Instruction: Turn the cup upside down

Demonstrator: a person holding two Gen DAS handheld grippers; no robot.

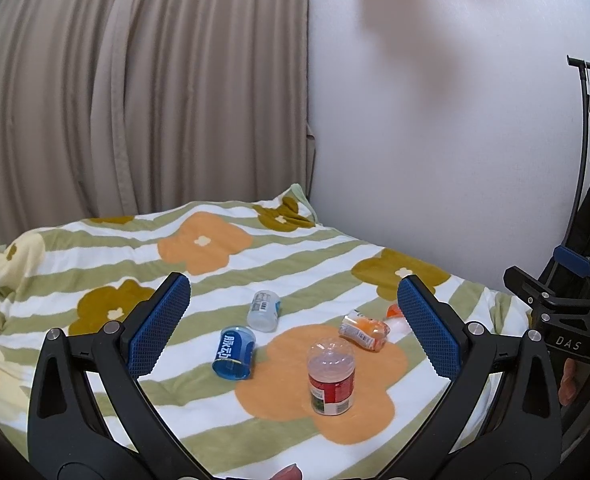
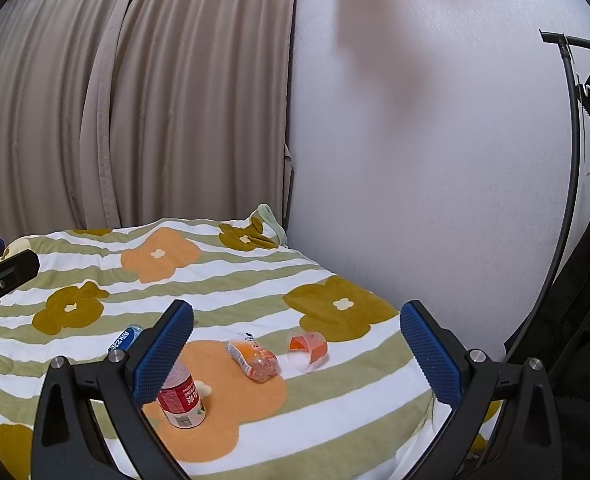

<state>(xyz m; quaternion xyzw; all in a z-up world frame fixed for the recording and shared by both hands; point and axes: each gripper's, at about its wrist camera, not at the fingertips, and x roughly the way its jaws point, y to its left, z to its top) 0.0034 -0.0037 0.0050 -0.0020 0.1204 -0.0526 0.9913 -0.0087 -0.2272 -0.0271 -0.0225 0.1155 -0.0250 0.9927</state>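
Several cut plastic bottle cups sit on a flowered bedspread. A red-label cup stands with its closed end up; it also shows in the right wrist view. A blue-label cup lies tilted. A clear cup with a white label lies on its side. An orange-label cup lies on its side, also seen from the right wrist. A small clear and orange cup lies on its side. My left gripper is open and empty above them. My right gripper is open and empty.
The bedspread ends at a beige curtain and a white wall. A black clothes rack stands at the right. The right gripper's body shows at the left wrist view's right edge.
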